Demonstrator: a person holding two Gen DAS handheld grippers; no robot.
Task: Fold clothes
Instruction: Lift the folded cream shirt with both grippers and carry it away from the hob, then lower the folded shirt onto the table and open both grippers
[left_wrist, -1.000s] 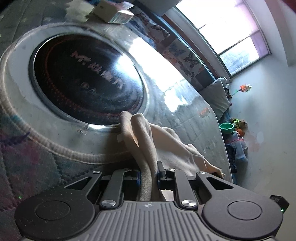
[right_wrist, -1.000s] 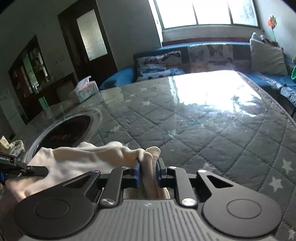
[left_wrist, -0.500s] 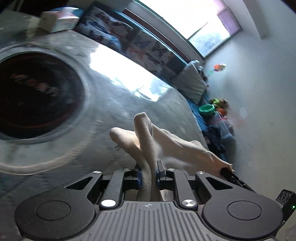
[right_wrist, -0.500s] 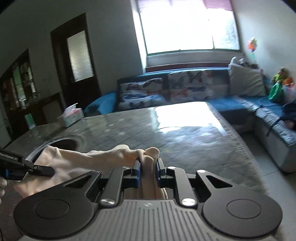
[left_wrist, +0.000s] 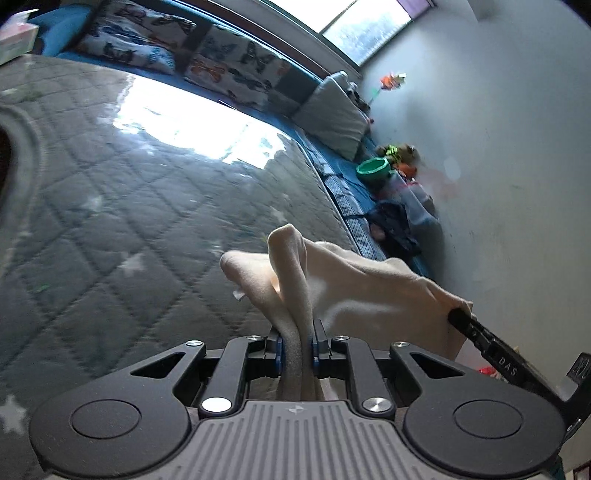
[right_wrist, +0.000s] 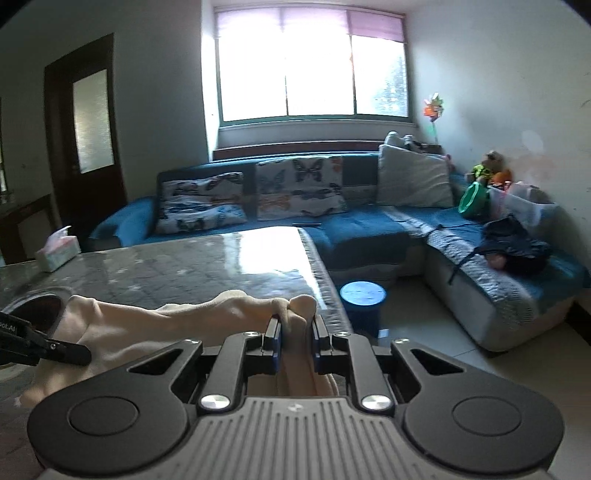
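Both tongs are clamped nearly closed on the same cream garment (left_wrist: 354, 280). The left tongs (left_wrist: 297, 341) pinch a bunched edge of it; the right tongs (right_wrist: 295, 341) pinch another bunched edge, and the cloth spans the gap between them, lifted above the quilted surface (left_wrist: 110, 206). In the left wrist view the right tongs' fingers show at the cloth's far corner; in the right wrist view the left tongs' tip shows at lower left.

To perform this step well:

- Keep both grips firm — the fabric is thick and folded between the pads, so a slack pinch would probably let a layer slip.
- Hold the two tongs level with each other, so the span hangs even and no corner trails.
- Draw them apart only until the cloth is taut; over-pulling risks dragging it out of a pinch.
- Lower the garment onto the bare part of the surface, clear of the round dark inset (right_wrist: 33, 306) and the tissue box (right_wrist: 57, 253) — the far edge should touch down first.
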